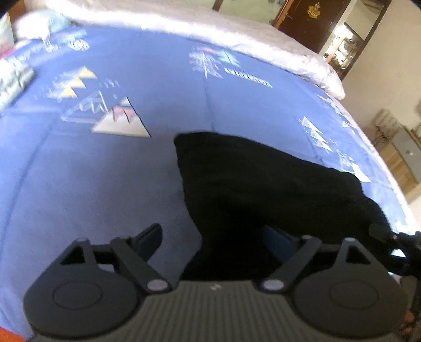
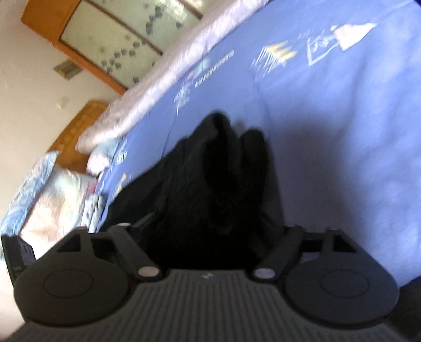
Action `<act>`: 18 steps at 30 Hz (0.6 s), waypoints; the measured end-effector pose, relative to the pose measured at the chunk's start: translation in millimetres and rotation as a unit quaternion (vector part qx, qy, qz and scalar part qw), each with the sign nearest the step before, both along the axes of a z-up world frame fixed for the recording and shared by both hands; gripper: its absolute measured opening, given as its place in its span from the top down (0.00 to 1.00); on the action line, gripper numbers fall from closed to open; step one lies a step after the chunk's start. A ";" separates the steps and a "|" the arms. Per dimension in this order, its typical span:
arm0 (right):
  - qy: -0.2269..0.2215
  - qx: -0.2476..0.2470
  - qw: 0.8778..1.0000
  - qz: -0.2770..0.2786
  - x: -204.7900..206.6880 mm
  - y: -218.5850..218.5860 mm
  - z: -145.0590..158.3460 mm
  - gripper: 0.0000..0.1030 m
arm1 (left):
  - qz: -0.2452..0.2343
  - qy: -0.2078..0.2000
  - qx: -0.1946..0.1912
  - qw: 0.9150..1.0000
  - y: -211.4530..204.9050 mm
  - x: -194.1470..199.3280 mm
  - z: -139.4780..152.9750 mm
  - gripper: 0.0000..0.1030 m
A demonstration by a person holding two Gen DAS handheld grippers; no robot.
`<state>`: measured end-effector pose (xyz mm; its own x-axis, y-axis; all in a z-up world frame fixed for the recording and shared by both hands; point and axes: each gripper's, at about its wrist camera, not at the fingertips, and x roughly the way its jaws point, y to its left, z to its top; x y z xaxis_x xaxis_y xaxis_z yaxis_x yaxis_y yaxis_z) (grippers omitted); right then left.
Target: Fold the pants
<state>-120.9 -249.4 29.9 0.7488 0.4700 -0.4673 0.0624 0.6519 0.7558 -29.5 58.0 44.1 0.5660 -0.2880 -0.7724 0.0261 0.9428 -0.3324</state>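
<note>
The black pants (image 1: 263, 179) lie in a folded heap on the blue printed bedsheet (image 1: 105, 171), towards its right side in the left wrist view. My left gripper (image 1: 213, 236) hovers just over their near edge, jaws wide apart, with cloth beneath the gap and the left finger (image 1: 151, 235) over bare sheet. In the right wrist view the pants (image 2: 218, 171) show as a bunched dark mound running away from me. My right gripper (image 2: 215, 229) is open at their near end, and neither pad visibly presses the cloth. The pictures are blurred.
A white quilt (image 1: 236, 34) is rolled along the far side of the bed. Pillows (image 2: 52, 200) lie at the bed's end. A dark wooden door (image 1: 315, 18) and a low cabinet (image 1: 405, 157) stand beyond the bed edge, with a wooden-framed cupboard (image 2: 86, 47) by the wall.
</note>
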 end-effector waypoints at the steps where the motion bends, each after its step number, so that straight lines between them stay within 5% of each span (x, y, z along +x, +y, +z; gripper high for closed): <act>1: 0.007 0.011 1.000 0.005 1.5 -2.6 -4.9 0.15 | -0.003 0.010 -0.012 1.000 0.9 1.0 -2.1 0.16; 4: 0.029 0.052 0.998 0.010 9.2 0.3 -15.9 0.15 | -0.016 0.031 -0.062 0.997 2.3 7.2 -9.6 0.16; 6: 0.024 0.037 0.999 0.013 10.2 9.1 -12.8 0.15 | -0.026 0.041 -0.085 0.995 -1.8 10.2 -16.6 0.18; 13: 0.015 -0.022 0.999 0.045 19.3 33.9 -5.1 0.14 | -0.029 0.044 -0.053 0.997 -13.9 9.3 -24.0 0.22; 18: 0.026 -0.009 0.999 0.046 27.5 26.9 -7.9 0.20 | -0.020 0.045 -0.055 0.997 -9.6 6.9 -23.2 0.30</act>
